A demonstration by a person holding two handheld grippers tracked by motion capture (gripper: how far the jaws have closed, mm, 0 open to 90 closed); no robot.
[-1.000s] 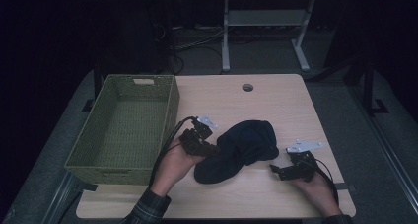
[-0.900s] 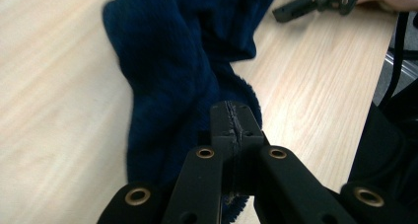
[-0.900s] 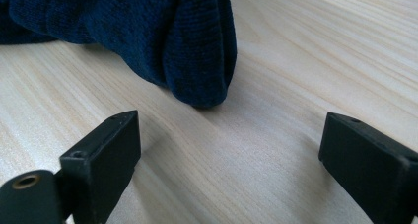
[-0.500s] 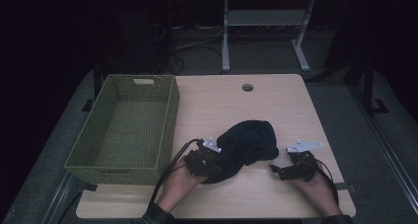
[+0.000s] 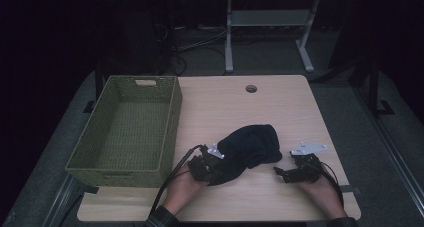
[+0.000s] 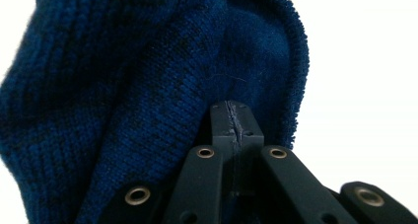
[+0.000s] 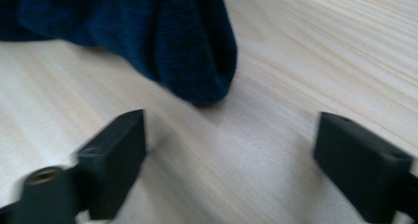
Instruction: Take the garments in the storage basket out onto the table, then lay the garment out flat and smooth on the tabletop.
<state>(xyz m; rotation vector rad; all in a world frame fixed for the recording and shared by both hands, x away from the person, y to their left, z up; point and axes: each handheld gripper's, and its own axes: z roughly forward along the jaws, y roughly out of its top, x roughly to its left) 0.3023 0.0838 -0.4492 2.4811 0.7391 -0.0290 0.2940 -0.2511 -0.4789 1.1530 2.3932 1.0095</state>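
Note:
A dark blue knit garment (image 5: 250, 146) lies bunched on the wooden table (image 5: 225, 102), right of centre. My left gripper (image 5: 215, 168) is at its near-left edge, shut on a fold of it. In the left gripper view the jaws (image 6: 231, 120) meet on the knit (image 6: 123, 86), which rises in front of them. My right gripper (image 5: 280, 173) rests low on the table just right of the garment and is apart from it. Its jaws (image 7: 229, 150) stand wide and have just been closing a little, with bare wood between them. A rounded end of the garment (image 7: 192, 51) lies just beyond them.
A green woven basket (image 5: 172, 122) stands open along the table's left side, close to my left hand. A round cable hole (image 5: 251, 88) sits near the far edge. A metal desk frame (image 5: 270, 22) and cables lie on the dark floor beyond.
My left hand has come down and toward the near edge with the garment's edge in its gripper. The garment has flattened onto the table. The right hand has kept still.

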